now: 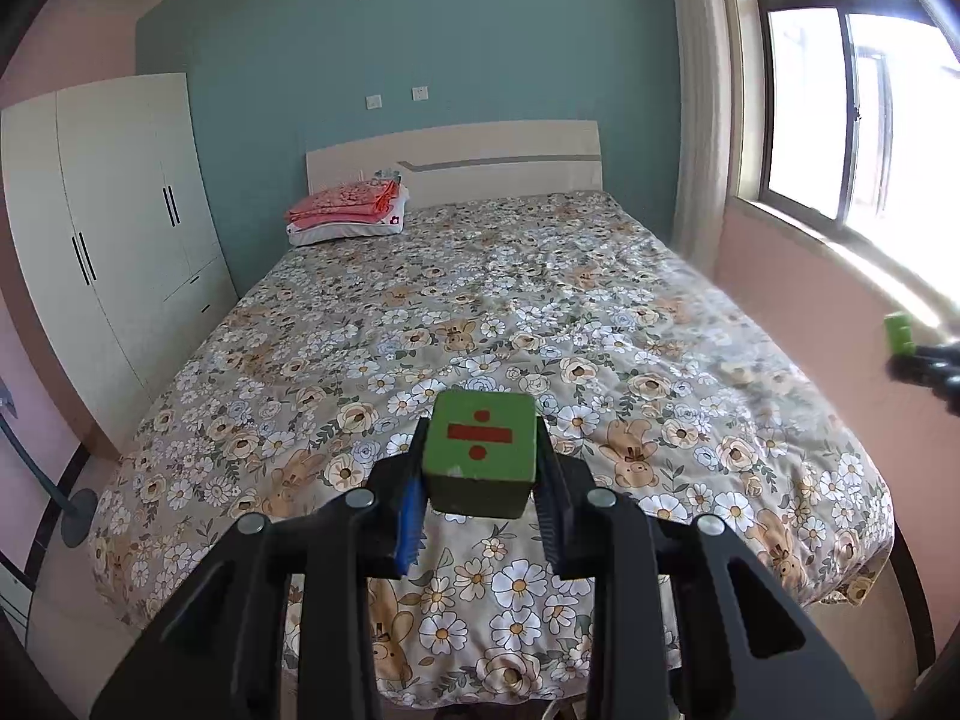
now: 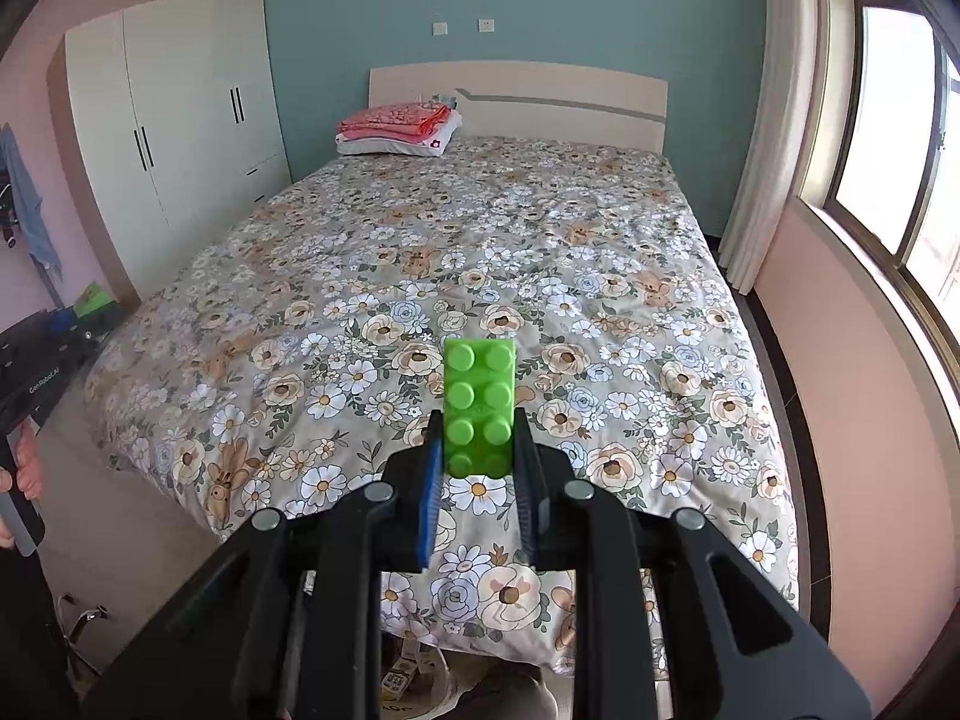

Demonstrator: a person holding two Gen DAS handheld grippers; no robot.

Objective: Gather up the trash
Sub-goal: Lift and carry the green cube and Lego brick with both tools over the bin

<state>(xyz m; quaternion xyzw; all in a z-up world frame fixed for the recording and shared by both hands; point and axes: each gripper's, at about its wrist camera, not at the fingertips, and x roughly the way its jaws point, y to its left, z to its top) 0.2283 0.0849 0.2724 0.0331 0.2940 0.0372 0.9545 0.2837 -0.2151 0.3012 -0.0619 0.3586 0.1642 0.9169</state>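
Note:
My left gripper [image 1: 480, 468] is shut on a green wooden cube [image 1: 480, 450] with a red division sign on its top face, held above the foot of the bed. My right gripper [image 2: 478, 450] is shut on a bright green studded toy brick [image 2: 479, 405], held upright above the bed's foot. The right gripper with its brick [image 1: 898, 333] also shows at the right edge of the left wrist view. The left gripper with its cube [image 2: 90, 300] shows blurred at the left edge of the right wrist view.
A bed with a floral cover [image 1: 480, 312] fills both views. Folded pink bedding on a pillow [image 1: 348, 210] lies by the headboard. A white wardrobe [image 1: 120, 228] stands left, a window [image 1: 840, 120] right. A bag or bin opening [image 2: 444, 684] shows below the bed's foot.

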